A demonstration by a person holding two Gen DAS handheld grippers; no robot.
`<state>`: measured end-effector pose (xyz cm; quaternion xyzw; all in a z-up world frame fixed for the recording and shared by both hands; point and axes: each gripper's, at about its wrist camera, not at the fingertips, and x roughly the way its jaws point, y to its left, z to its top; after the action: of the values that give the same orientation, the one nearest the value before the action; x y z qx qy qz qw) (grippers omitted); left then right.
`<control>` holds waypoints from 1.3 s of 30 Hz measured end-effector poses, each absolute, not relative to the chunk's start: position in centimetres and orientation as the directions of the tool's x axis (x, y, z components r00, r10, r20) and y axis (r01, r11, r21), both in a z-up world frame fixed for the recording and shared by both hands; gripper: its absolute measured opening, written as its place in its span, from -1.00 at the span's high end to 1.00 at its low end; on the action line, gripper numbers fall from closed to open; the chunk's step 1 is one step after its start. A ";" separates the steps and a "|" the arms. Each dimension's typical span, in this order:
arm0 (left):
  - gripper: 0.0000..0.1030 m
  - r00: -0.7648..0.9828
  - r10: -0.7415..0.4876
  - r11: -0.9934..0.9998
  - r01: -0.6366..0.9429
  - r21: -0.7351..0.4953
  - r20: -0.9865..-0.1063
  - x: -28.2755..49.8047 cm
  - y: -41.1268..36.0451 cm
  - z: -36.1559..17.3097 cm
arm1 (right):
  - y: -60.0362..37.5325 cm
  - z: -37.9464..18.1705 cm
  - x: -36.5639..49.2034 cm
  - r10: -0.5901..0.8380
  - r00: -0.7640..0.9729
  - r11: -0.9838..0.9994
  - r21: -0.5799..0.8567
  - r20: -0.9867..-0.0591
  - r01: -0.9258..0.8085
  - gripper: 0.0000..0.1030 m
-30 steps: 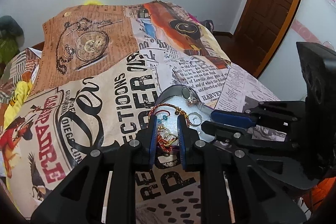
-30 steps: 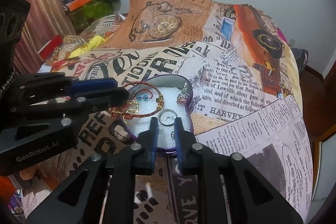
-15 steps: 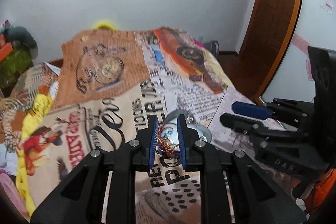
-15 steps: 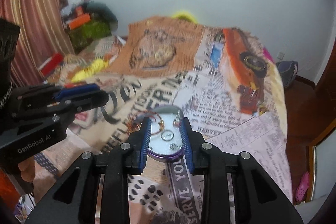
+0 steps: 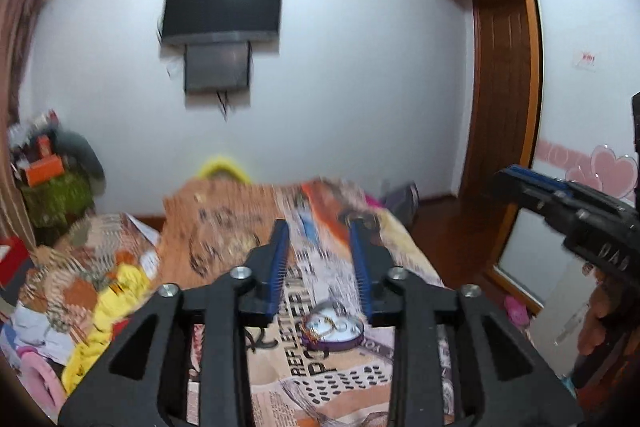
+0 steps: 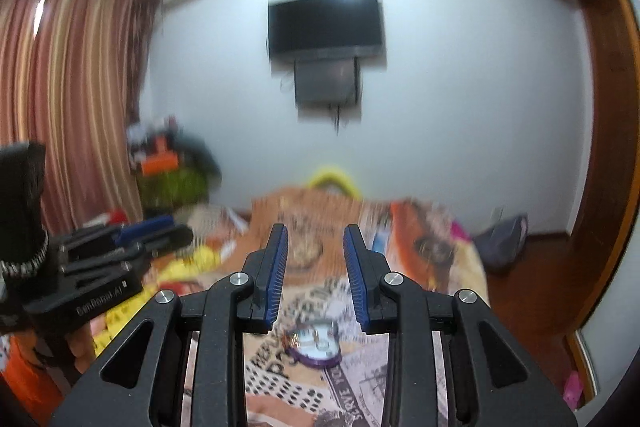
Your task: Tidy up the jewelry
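Note:
A small purple-rimmed jewelry tray (image 5: 334, 331) with a white lining lies on the printed bedspread (image 5: 240, 243). It holds a red-gold bangle and some rings. It also shows in the right wrist view (image 6: 316, 343). My left gripper (image 5: 319, 231) is open and empty, raised well above and behind the tray. My right gripper (image 6: 315, 233) is open and empty too, also raised. Each gripper shows in the other's view, the right one (image 5: 520, 183) and the left one (image 6: 160, 229). Both views are motion-blurred.
A TV (image 5: 222, 9) hangs on the far wall. Clutter and clothes (image 5: 100, 291) lie at the bed's left side. A curtain (image 6: 72, 99) hangs at left. A wooden door (image 5: 500, 99) and a wardrobe panel (image 5: 580, 107) stand at right.
Both grippers have lifted up and back from the tray and opened wider. The tray now looks small and low in both views, and the far wall fills the frames.

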<state>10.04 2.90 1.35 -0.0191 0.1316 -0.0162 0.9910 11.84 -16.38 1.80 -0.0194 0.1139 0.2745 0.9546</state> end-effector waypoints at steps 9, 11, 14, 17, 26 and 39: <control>-0.47 0.991 0.020 0.998 -0.028 -0.058 -0.136 3.0 2.2 2.5 | -18.0 2.8 5.6 0.438 0.896 0.899 0.041 -0.071 -0.436 -0.26; -0.76 0.991 0.036 0.997 -0.044 -0.057 -0.127 2.3 2.0 2.3 | -18.0 2.4 5.0 0.413 0.909 0.910 0.051 -0.056 -0.411 -0.47; -0.86 0.990 0.070 0.995 -0.078 -0.056 -0.124 2.0 2.0 2.0 | -17.8 2.0 4.9 0.379 0.924 0.925 0.049 -0.060 -0.376 -0.79; -0.87 0.988 0.081 0.994 -0.089 -0.056 -0.131 1.5 1.9 1.6 | -17.7 1.8 4.9 0.346 0.936 0.938 0.041 -0.069 -0.344 -0.97; -0.87 0.985 0.094 0.993 -0.103 -0.057 -0.146 0.5 1.3 0.9 | -18.4 1.3 4.0 0.361 0.927 0.933 0.045 -0.099 -0.358 -0.97; -0.88 0.980 0.099 0.993 -0.109 -0.051 -0.171 1.2 1.0 0.1 | -18.4 0.7 4.2 0.372 0.918 0.928 0.039 -0.137 -0.370 -0.97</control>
<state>1.20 1.03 0.09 -0.0302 0.0845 0.0522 0.9946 4.21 -18.38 0.74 0.0064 0.0710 0.1893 0.9793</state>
